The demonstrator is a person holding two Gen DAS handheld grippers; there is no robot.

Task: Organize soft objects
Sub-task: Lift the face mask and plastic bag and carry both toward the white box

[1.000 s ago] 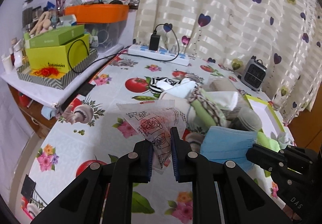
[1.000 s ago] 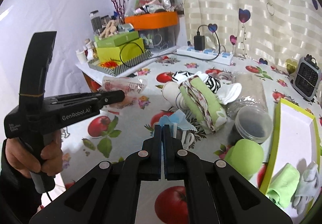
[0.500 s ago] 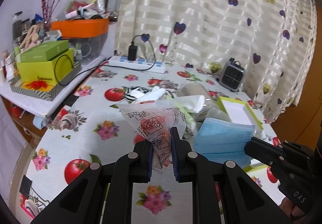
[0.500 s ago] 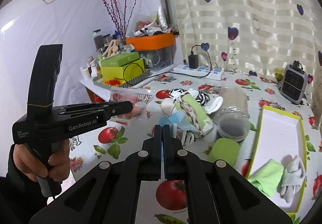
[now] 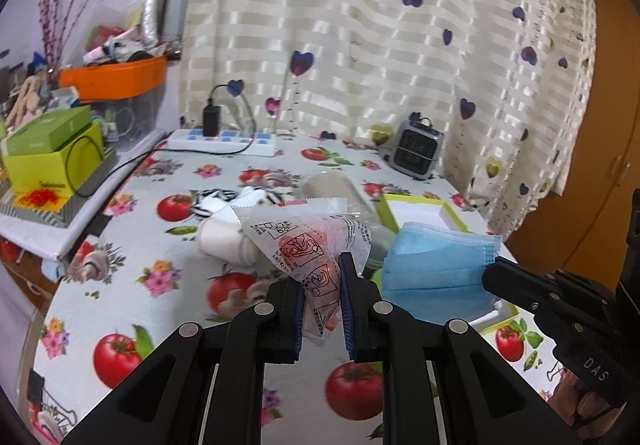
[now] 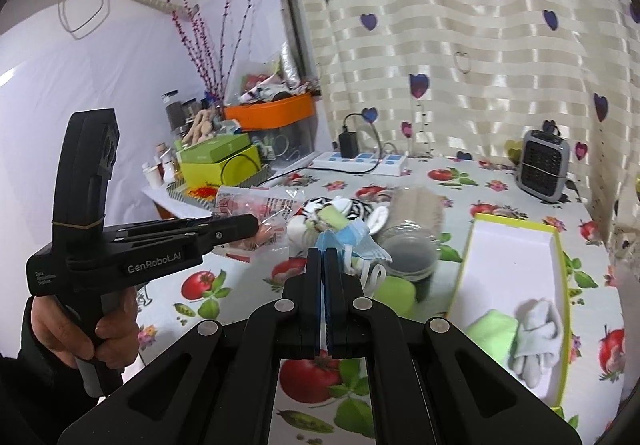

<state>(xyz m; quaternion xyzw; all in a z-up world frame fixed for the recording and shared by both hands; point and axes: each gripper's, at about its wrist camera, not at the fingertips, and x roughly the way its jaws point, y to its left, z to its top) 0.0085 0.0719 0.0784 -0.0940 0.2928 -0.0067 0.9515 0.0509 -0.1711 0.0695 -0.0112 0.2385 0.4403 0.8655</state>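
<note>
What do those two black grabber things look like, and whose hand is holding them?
Both are black plastic. The left gripper has white "GenRobot.AI" lettering and a pistol handle in a bare hand with a dark sleeve. The right gripper has blue-edged pads, silver rivets and "DAS" lettering.

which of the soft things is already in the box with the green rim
The folded green cloth and white sock; the blue mask is held in the right claw.

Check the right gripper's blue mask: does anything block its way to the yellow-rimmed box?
Nothing visible does. The right gripper holds the blue mask above the table, and the yellow-rimmed box is open-topped, holding only a green cloth and white cloth at its near end.
</note>
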